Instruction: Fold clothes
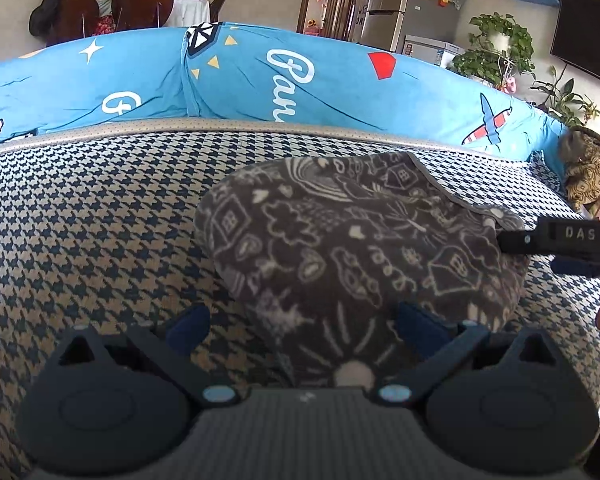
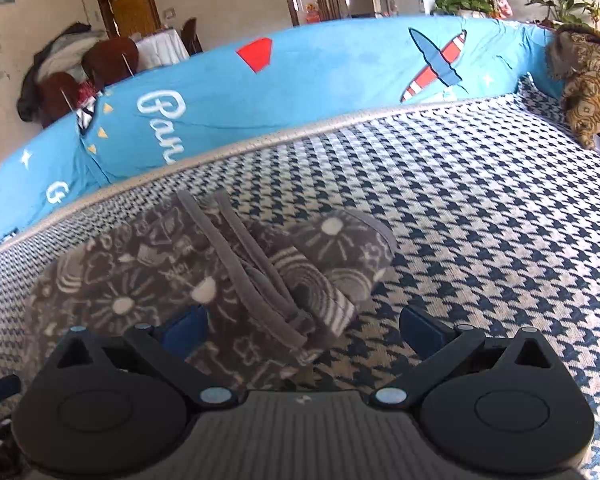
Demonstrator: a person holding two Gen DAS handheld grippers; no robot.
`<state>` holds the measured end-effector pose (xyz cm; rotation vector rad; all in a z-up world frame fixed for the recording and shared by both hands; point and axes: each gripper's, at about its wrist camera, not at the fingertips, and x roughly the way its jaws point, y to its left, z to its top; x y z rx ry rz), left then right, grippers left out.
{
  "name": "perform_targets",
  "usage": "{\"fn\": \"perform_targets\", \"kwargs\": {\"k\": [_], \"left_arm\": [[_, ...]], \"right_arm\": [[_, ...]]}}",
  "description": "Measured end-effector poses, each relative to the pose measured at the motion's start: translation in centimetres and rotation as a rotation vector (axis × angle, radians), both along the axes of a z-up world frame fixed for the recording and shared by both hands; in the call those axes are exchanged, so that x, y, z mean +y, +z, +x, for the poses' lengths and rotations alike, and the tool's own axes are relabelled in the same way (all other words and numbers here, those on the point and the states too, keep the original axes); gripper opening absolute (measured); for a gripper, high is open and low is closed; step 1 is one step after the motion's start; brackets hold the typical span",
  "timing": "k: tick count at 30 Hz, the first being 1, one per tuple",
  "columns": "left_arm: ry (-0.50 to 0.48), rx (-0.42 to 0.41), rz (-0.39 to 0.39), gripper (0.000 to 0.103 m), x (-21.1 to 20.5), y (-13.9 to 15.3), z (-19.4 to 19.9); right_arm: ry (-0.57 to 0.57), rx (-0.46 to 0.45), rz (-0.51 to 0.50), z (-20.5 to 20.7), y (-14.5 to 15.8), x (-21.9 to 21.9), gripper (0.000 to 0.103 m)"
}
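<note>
Folded grey patterned garment (image 1: 364, 240) on houndstooth sofa seat (image 1: 100, 220), left gripper (image 1: 300, 326) jaws wide, right gripper (image 2: 304, 326) jaws wide, both straddling the cloth, neither clamping it

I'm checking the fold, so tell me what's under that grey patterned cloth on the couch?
The grey patterned cloth lies folded on the houndstooth seat cover. Its own lower layers show at the edge; anything between them is covered.
</note>
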<state>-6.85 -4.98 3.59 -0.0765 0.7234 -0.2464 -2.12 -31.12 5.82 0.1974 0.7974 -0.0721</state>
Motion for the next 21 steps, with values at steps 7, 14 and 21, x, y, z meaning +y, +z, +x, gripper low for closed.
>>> {"fn": "perform_targets", "kwargs": {"k": [7,14,21], "left_arm": [[0.003,0.024,-0.003,0.103,0.0,-0.8,0.4],[0.014,0.05,-0.041,0.103,0.4,-1.2,0.8],[0.021,0.065,-0.059,0.103,0.7,-1.4,1.0]], "right_arm": [[-0.036,0.046,0.023,0.5,-1.0,-0.5,0.103],[-0.038,0.048,-0.003,0.5,-0.9,-0.2,0.103],[-0.057,0.051,0.052,0.5,-0.4,-0.7,0.103]]}}
